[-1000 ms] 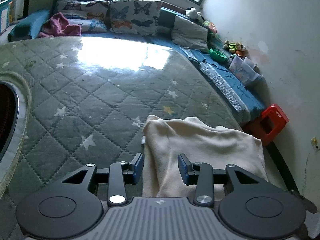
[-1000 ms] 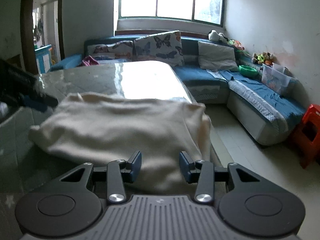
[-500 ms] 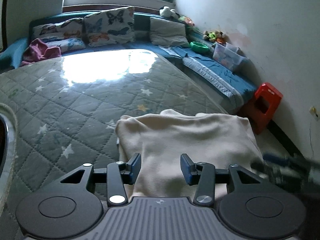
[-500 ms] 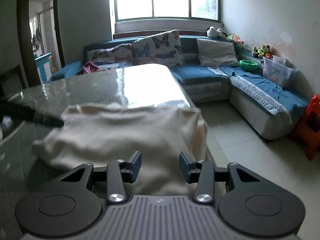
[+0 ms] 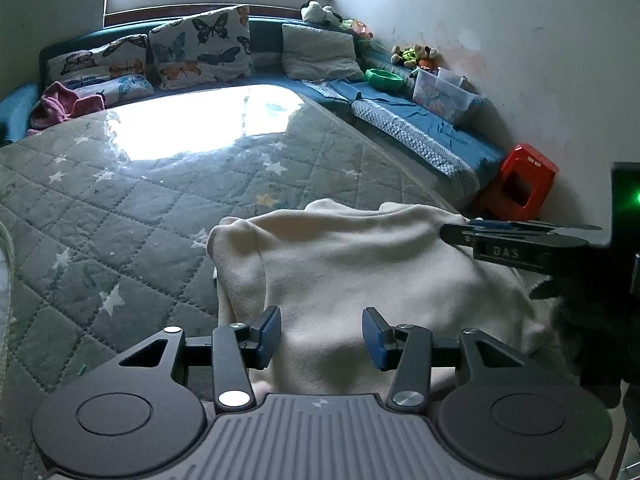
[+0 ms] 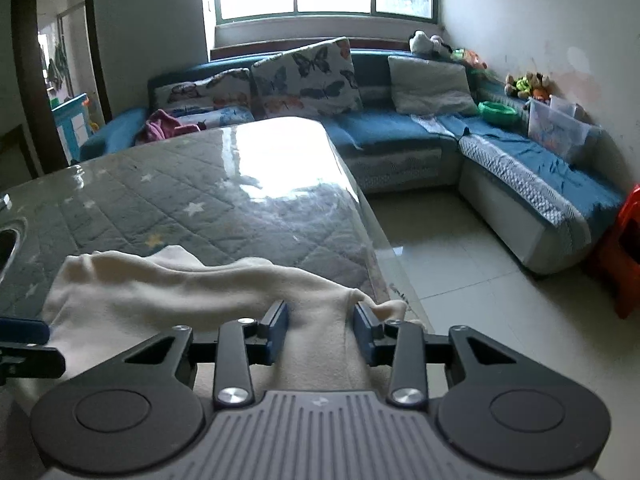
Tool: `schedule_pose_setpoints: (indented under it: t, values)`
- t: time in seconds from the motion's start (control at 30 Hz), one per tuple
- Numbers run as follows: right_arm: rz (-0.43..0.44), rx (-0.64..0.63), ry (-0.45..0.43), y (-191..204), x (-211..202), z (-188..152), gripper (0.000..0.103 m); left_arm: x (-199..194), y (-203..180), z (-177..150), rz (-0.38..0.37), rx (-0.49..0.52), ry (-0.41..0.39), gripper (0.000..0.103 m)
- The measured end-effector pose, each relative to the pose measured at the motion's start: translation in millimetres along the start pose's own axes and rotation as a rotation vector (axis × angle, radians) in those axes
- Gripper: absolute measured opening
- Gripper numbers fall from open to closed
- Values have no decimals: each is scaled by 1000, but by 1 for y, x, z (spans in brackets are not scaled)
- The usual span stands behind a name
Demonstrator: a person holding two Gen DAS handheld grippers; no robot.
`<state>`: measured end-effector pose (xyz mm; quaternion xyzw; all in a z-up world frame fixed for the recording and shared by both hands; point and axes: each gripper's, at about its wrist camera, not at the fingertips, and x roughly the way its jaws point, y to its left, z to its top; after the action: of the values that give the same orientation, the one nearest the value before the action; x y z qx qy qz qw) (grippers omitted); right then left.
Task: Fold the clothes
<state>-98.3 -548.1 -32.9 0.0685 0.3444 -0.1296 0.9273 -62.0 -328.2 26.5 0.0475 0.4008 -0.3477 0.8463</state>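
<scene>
A cream garment (image 5: 360,264) lies folded at the near right corner of the quilted green table (image 5: 140,200). My left gripper (image 5: 321,335) is open, low over the garment's near left part, empty. My right gripper (image 6: 321,330) has its jaws wide apart with a ridge of the cream garment (image 6: 180,292) between the pads, at the garment's right end by the table edge. In the left wrist view the right gripper (image 5: 476,232) reaches in from the right over the cloth.
A blue corner sofa (image 6: 400,132) with butterfly cushions (image 6: 304,76) stands behind the table. A pink cloth (image 5: 64,100) lies on it. A red stool (image 5: 520,184) stands on the tiled floor (image 6: 460,264) at the right. A round dark opening (image 6: 8,240) sits at the table's left.
Both grippers have come down to the garment. The right gripper moved to its right end, and the cloth there now bunches between its pads. The left view has swung right.
</scene>
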Motion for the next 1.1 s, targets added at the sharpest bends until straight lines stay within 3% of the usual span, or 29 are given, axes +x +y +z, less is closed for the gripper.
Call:
schedule_pose_setpoints:
  t: [0.1, 0.33, 0.67, 0.9, 1.1]
  values:
    - [-8, -2, -10, 1, -1, 3, 37, 1, 1, -1, -3, 3, 1, 51]
    - [66, -76, -33, 26, -9, 10, 36, 3, 1, -2, -8, 6, 1, 53]
    - [66, -97, 8, 42, 24, 19, 37, 4, 0, -2, -13, 19, 3, 54]
    - [150, -150, -10, 57, 7, 26, 37, 4, 2, -1, -23, 17, 3, 55]
    - [172, -213, 37, 79, 31, 27, 37, 4, 2, -1, -27, 23, 2, 55]
